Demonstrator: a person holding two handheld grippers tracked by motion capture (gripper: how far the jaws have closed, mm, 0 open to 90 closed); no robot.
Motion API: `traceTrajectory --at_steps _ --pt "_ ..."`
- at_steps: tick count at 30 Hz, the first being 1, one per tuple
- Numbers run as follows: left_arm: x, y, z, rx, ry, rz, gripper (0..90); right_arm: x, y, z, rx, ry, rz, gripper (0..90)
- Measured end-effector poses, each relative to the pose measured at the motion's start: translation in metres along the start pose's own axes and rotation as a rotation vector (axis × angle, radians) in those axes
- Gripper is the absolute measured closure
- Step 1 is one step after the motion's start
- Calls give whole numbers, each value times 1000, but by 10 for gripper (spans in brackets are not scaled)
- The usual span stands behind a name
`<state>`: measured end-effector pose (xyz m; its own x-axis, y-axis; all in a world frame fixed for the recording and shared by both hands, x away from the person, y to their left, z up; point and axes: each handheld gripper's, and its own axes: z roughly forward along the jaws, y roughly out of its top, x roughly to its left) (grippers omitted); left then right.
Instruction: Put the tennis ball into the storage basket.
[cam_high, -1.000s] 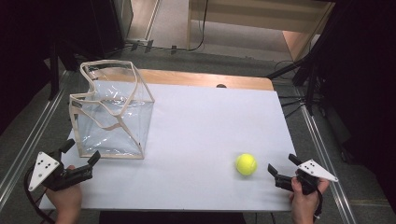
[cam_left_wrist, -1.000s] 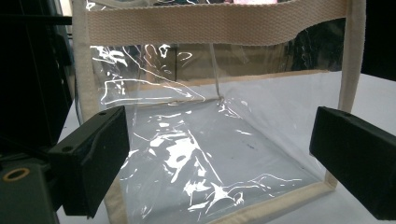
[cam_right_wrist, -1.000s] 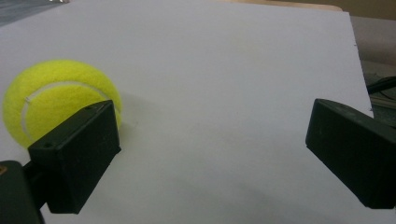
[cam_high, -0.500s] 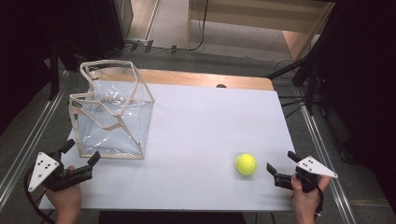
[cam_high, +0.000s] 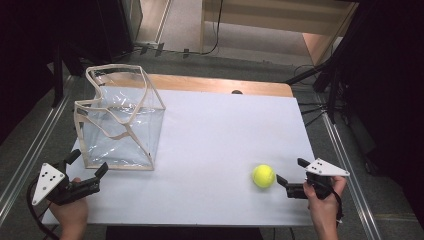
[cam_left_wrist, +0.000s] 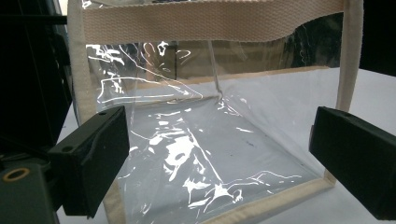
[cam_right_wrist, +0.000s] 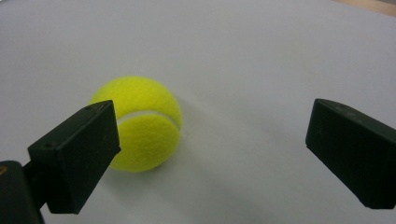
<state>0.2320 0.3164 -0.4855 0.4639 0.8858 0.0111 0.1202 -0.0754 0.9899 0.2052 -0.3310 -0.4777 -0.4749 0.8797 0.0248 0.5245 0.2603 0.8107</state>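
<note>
**Ball and Bag Apart, Both Grippers Wide**

Right now the yellow felt tennis ball (cam_high: 263, 176) sits on the white table top (cam_high: 225, 130), toward the near right part of it and well apart from the clear plastic bag with cream webbing trim (cam_high: 120, 125), which stands upright on the far left part with its mouth open to the top.

From the high view, the right gripper (cam_high: 289, 176) lies low over the table just beside the ball, on the ball's right side, held by the person's right hand (cam_high: 322, 202). Its two black jaws are spread wide and hold nothing. In the right gripper view (cam_right_wrist: 210, 154) the ball (cam_right_wrist: 140, 123) lies ahead of the jaws and off toward the left one, whose tip overlaps its left edge in the picture; whether jaw and ball touch cannot be told. A white seam curves across the ball's face. The space before the other jaw is bare white table (cam_right_wrist: 261, 70).

At the near left corner, the left gripper (cam_high: 87, 165) is held by the person's left hand (cam_high: 70, 217), its jaws pointing toward the near lower edge of the bag. These jaws are spread wide too, with nothing between them. The left gripper view (cam_left_wrist: 219, 154) looks straight at the bag's near side (cam_left_wrist: 210, 140): glossy clear plastic with bright reflections, a broad cream strap across the top and cream binding down the sides and along the bottom. The bag stands close in front of the jaws, but not between them.
</note>
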Motion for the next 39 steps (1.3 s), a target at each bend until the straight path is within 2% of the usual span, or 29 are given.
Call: traceTrajectory --at_steps 3,4,7,8,9,11,21,24,29,30,39 --pt "0 0 0 -1 -2 -2 54 3 6 4 24 17 -16 19" --pt "0 0 0 0 -3 -2 54 6 10 5 51 30 -28 19" --pt "0 0 0 -2 -4 -3 53 7 13 7 62 36 -43 19" --pt "0 0 0 -1 -4 -2 54 8 15 8 78 57 -44 19" --pt "0 0 0 0 -4 -3 54 8 15 8 78 57 -44 19" --pt "0 0 0 1 -4 -2 54 9 17 10 98 62 -64 19" --pt "0 0 0 1 -3 -1 53 17 23 25 195 127 -87 19" --pt "0 0 0 1 -3 -1 54 20 23 30 231 134 -82 19" --pt "0 0 0 1 -5 -1 54 23 24 40 275 144 -98 20" --pt "0 0 0 0 -5 -1 54 24 24 44 299 145 -104 20" --pt "0 0 0 1 -7 -2 53 30 24 58 376 152 -96 22"
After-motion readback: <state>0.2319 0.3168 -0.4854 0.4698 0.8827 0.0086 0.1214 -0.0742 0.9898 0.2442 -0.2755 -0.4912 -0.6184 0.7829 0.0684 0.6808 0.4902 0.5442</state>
